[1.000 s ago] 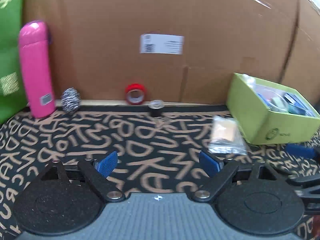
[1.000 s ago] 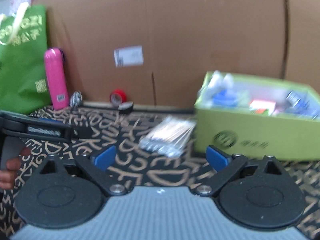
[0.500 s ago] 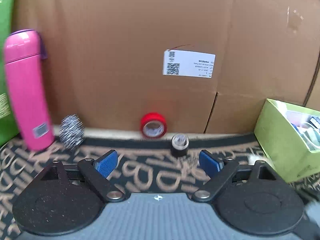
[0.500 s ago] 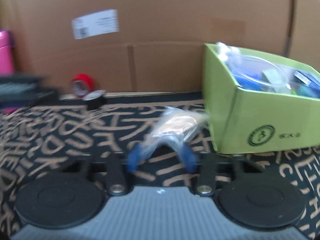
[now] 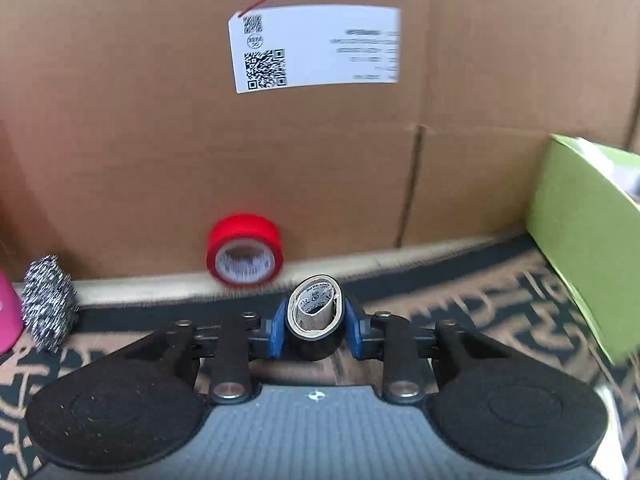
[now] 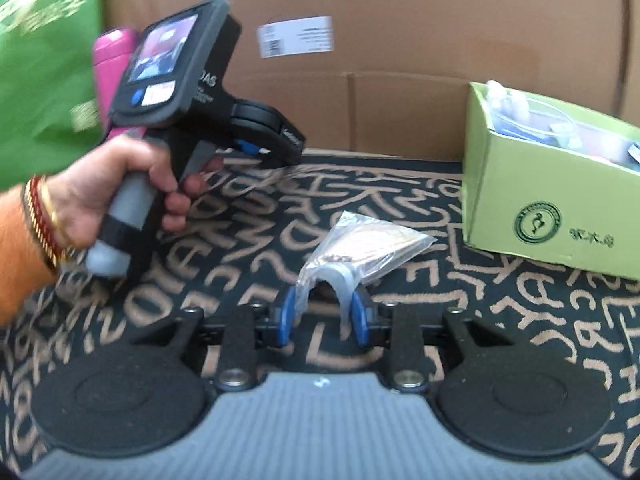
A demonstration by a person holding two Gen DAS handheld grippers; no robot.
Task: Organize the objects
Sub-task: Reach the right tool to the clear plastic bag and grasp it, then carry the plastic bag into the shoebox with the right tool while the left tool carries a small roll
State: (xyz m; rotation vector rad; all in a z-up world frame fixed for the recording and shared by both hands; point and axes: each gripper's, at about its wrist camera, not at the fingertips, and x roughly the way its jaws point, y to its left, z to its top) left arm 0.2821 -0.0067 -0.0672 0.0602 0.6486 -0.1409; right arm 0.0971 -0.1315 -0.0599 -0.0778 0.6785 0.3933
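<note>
My left gripper (image 5: pixel 315 330) is shut on a black tape roll (image 5: pixel 316 324), squeezing its cardboard core out of round, near the back cardboard wall. A red tape roll (image 5: pixel 243 255) stands just behind it, to the left. My right gripper (image 6: pixel 325 314) is shut on the near end of a clear plastic bag (image 6: pixel 362 242) lying on the patterned mat. The green box (image 6: pixel 556 184), holding several items, stands at the right; it also shows in the left wrist view (image 5: pixel 588 236). The left gripper's body and hand show in the right wrist view (image 6: pixel 176 120).
A steel scrubber (image 5: pixel 50 302) and a pink bottle (image 5: pixel 8 316) stand at the far left by the wall. A green bag (image 6: pixel 44 64) hangs at the left. A cardboard wall (image 5: pixel 320 140) with a white label closes the back.
My left gripper moved forward to the black tape roll and shut on it. My right gripper moved up to the plastic bag and shut on its near end.
</note>
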